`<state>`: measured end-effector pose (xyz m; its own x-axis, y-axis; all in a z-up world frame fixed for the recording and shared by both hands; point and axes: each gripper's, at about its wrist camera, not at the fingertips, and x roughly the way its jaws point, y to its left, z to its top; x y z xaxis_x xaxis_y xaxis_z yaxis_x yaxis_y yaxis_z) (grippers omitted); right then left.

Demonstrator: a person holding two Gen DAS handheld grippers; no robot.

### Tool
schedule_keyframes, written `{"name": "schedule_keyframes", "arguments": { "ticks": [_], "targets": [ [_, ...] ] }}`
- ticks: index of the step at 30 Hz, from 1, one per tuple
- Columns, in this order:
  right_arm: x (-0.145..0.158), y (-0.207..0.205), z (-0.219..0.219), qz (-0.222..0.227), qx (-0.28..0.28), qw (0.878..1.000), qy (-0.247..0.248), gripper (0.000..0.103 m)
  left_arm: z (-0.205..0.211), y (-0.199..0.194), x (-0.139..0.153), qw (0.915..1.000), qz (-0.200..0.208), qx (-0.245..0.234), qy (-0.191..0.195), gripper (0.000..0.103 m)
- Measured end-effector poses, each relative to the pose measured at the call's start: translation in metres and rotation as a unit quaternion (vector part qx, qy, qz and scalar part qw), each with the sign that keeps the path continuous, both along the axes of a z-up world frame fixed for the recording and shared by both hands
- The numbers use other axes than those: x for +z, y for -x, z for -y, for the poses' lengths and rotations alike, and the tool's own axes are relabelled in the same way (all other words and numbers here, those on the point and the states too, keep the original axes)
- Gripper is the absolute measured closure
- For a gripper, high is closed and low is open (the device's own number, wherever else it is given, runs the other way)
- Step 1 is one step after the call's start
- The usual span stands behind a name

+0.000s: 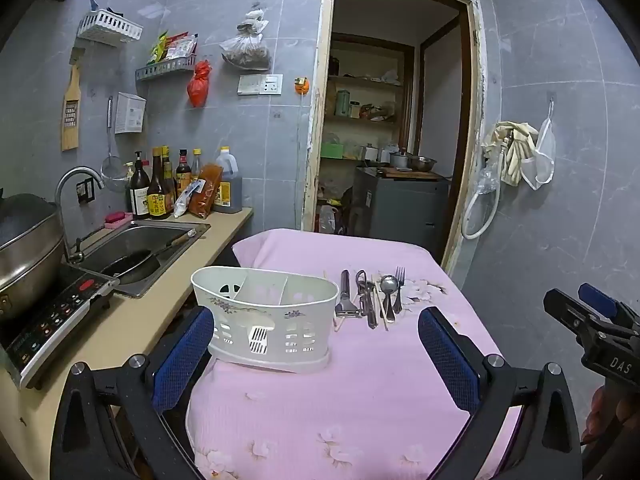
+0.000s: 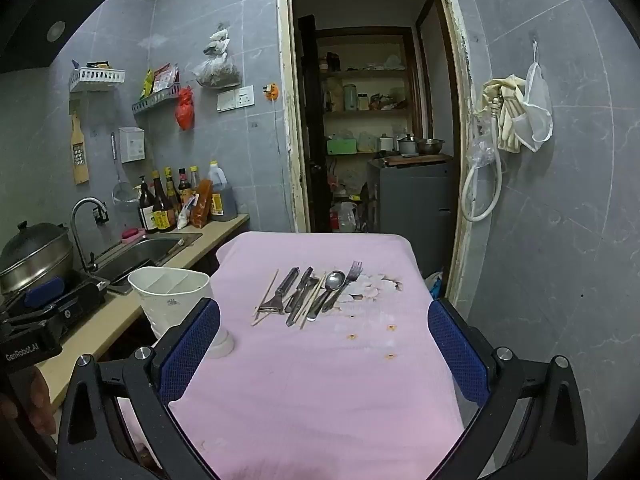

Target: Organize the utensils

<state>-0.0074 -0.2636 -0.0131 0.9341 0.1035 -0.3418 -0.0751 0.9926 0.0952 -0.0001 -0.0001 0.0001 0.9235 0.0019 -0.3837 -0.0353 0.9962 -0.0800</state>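
— Right wrist view: both the left gripper [image 1: 316, 354] and right gripper [image 2: 324, 354] spread wide, empty. Nothing sorted yet?

— None. Utensils [image 2: 310, 294] lie mid-bench [image 2: 320, 400], right of the white caddy [image 1: 264, 312] at its left edge. Next, probably pinch the fork [image 2: 348, 280]; near cloth offers open room.

Small home kitchen. Grey tiled walls [image 1: 248, 128]. Steel sink [image 1: 140, 244] with curved tap [image 1: 74, 184] set in beige counter [image 1: 120, 320]; frying pan [image 1: 134, 266] in basin. Induction hob [image 1: 52, 320] with lidded steel pot [image 1: 24, 248] at left. Sauce and oil bottles [image 1: 168, 184] grouped by wall. Wall racks [image 1: 110, 28] with packets, hanging grater [image 1: 71, 112], strainer [image 1: 112, 168], bagged goods [image 1: 248, 48]. Range hood [image 2: 52, 24] upper left. Open doorway [image 2: 372, 112] to pantry shelves [image 2: 364, 108] with jars, pots. Table under pink floral cloth [image 2: 320, 360].
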Motion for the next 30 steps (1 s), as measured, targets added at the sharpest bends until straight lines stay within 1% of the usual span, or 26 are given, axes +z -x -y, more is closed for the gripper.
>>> {"name": "schedule_keyframes", "arguments": {
  "ticks": [7, 8, 9, 14, 17, 30],
  "targets": [
    [0.0, 0.002, -0.002, -0.001, 0.003, 1.0, 0.0, 0.001, 0.0, 0.0, 0.0, 1.0, -0.002, 0.001, 0.002, 0.0],
    [0.002, 0.0, -0.011, -0.006, 0.006, 1.0, 0.0, 0.001, 0.0, 0.0, 0.0, 1.0, -0.002, 0.001, 0.003, 0.0],
    [0.002, 0.001, -0.011, -0.006, 0.006, 1.0, 0.0, 0.001, -0.008, 0.002, -0.003, 1.0, -0.003, 0.002, 0.004, 0.0],
    [-0.001, 0.0, -0.009, -0.005, 0.014, 1.0, 0.001, 0.001, -0.011, 0.008, -0.003, 1.0, -0.004, 0.004, 0.007, 0.0],
    [-0.002, -0.001, -0.008, -0.007, 0.016, 1.0, 0.002, 0.001, -0.01, 0.001, -0.004, 0.9999, -0.006, 0.005, 0.006, 0.0],
    [-0.004, -0.002, -0.015, -0.006, 0.022, 1.0, 0.006, 0.001, -0.011, 0.002, -0.004, 0.9999, -0.006, 0.006, 0.009, 0.0]
  ]
}}
